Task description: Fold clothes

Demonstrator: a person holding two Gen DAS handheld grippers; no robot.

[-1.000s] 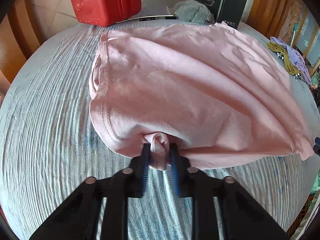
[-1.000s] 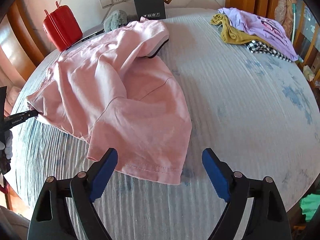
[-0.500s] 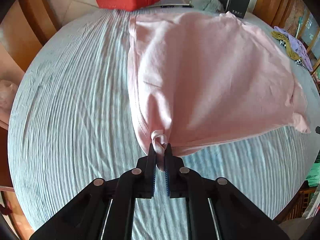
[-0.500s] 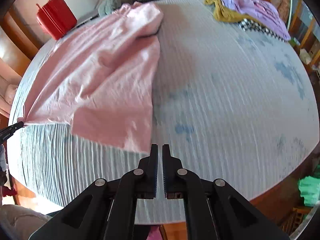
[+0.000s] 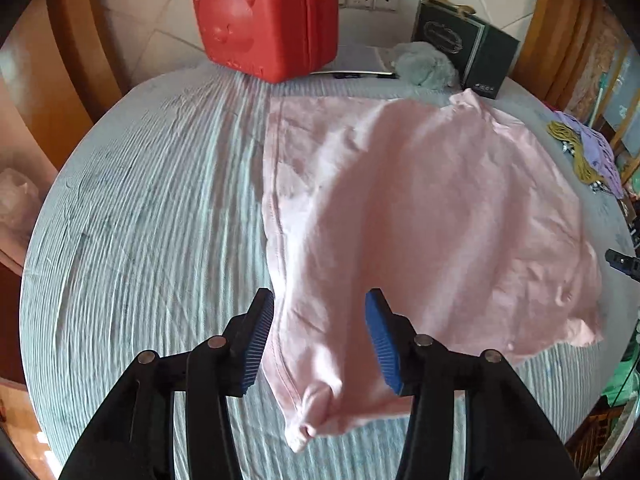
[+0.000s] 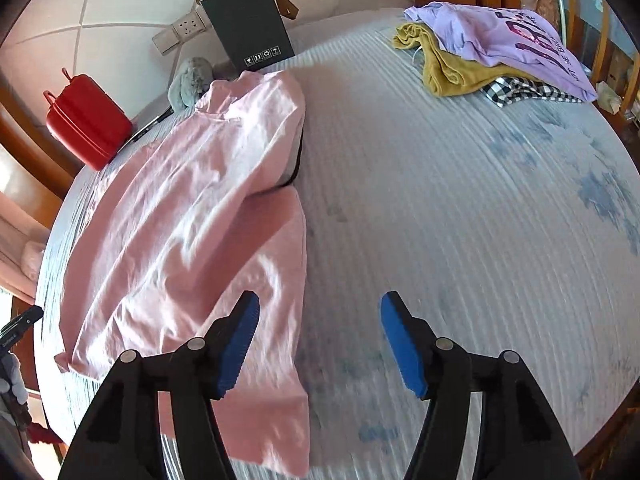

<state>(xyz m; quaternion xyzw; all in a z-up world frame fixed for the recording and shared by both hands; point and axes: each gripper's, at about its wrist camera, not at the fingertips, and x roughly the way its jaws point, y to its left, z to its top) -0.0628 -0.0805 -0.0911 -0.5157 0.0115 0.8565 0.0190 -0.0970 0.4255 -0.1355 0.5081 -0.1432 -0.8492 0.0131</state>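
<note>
A pink shirt [image 5: 420,216] lies spread over the striped bed sheet [image 5: 152,240]. Its bunched near corner [image 5: 316,412] rests on the sheet beneath my left gripper [image 5: 320,340], whose jaws are opening, the pads clear of the cloth. In the right wrist view the shirt [image 6: 192,216] lies to the left, a sleeve with a dark cuff folded over it. My right gripper [image 6: 320,340] is opening too; its left finger [image 6: 236,344] hangs over the shirt's near hem, and nothing is pinched. Each gripper's tip shows at the edge of the other's view.
A red case [image 5: 268,16], a dark box [image 5: 464,52] and a grey plush toy [image 5: 424,64] stand at the wall end of the bed. A pile of purple, mustard and checked clothes [image 6: 492,52] lies at the far right. Wooden bed frame surrounds the mattress.
The left gripper, shut on the shirt's corner, pulled it toward the near edge, then let go and opened. The right gripper closed near the hem and has opened again.
</note>
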